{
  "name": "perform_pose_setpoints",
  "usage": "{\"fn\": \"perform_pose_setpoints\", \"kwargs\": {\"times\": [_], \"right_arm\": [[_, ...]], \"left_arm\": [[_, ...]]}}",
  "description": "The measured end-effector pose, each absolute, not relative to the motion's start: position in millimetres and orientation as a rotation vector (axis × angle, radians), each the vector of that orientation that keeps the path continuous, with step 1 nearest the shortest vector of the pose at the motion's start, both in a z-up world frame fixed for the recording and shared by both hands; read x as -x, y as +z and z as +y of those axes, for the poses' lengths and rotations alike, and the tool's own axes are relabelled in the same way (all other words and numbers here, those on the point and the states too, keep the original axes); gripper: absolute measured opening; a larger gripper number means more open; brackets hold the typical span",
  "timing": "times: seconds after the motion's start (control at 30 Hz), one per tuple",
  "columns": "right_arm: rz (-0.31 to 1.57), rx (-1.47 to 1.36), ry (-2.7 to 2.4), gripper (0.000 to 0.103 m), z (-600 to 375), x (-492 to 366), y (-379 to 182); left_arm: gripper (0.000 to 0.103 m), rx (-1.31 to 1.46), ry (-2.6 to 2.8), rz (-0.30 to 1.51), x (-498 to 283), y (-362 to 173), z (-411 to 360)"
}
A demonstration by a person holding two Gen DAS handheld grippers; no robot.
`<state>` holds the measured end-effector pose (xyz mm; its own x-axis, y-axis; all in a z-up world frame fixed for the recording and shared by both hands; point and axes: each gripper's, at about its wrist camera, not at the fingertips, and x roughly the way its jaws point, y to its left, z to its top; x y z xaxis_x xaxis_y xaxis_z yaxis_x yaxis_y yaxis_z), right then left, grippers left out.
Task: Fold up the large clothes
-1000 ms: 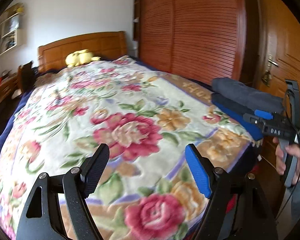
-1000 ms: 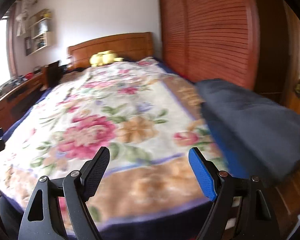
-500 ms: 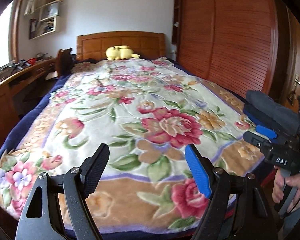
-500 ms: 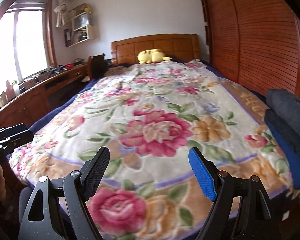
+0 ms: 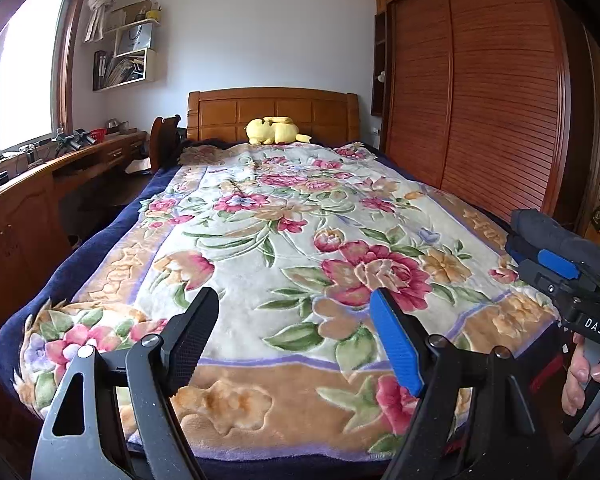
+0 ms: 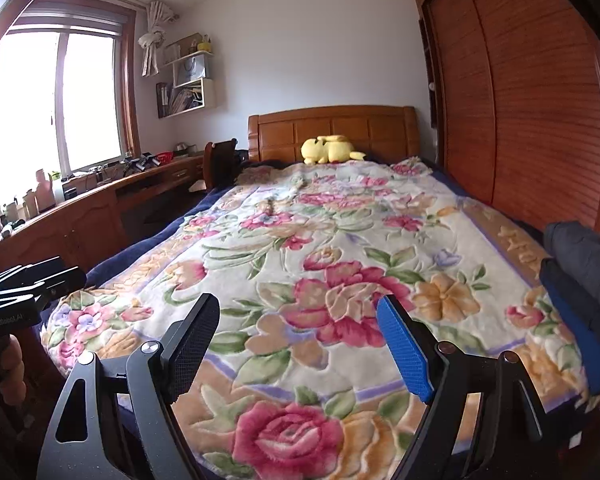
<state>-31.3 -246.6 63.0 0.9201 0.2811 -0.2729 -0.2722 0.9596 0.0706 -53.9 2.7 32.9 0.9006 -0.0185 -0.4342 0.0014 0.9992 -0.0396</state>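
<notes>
A folded stack of dark grey and blue clothes (image 6: 580, 276) lies on the near right corner of the bed, also at the right edge of the left wrist view as dark folded cloth (image 5: 556, 236). My left gripper (image 5: 296, 340) hovers open over the foot of the floral blanket (image 5: 284, 248), nothing between its fingers. My right gripper (image 6: 300, 344) is open too, above the same blanket (image 6: 332, 264), with the clothes stack to its right. In the left wrist view the right gripper's body and a hand (image 5: 584, 376) show at the right edge.
A wooden headboard (image 5: 272, 110) with a yellow plush toy (image 5: 274, 131) stands at the far end. A slatted wooden wardrobe (image 5: 492, 92) runs along the right. A long wooden desk (image 6: 80, 208) with clutter and a window are on the left.
Both views have swung to the left: the clothes stack slid from centre-right to the right edge, and the desk, window and shelves came into view. Both grippers stayed open.
</notes>
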Motion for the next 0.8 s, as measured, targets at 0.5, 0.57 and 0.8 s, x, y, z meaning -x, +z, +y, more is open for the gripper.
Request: {"fn": "perform_pose_setpoints", "kwargs": {"times": [0.5, 0.57, 0.8], "right_arm": [[0.300, -0.025, 0.280, 0.083, -238.8, 31.5, 62.8], [0.299, -0.026, 0.280, 0.083, -238.1, 31.2, 63.9], [0.296, -0.024, 0.278, 0.083, -238.9, 30.0, 63.6]], "left_arm": [[0.079, 0.042, -0.007, 0.443, 58.0, 32.2, 6.1], [0.079, 0.044, -0.005, 0.439, 60.3, 32.6, 6.4], [0.079, 0.044, -0.005, 0.436, 61.3, 33.3, 5.3]]}}
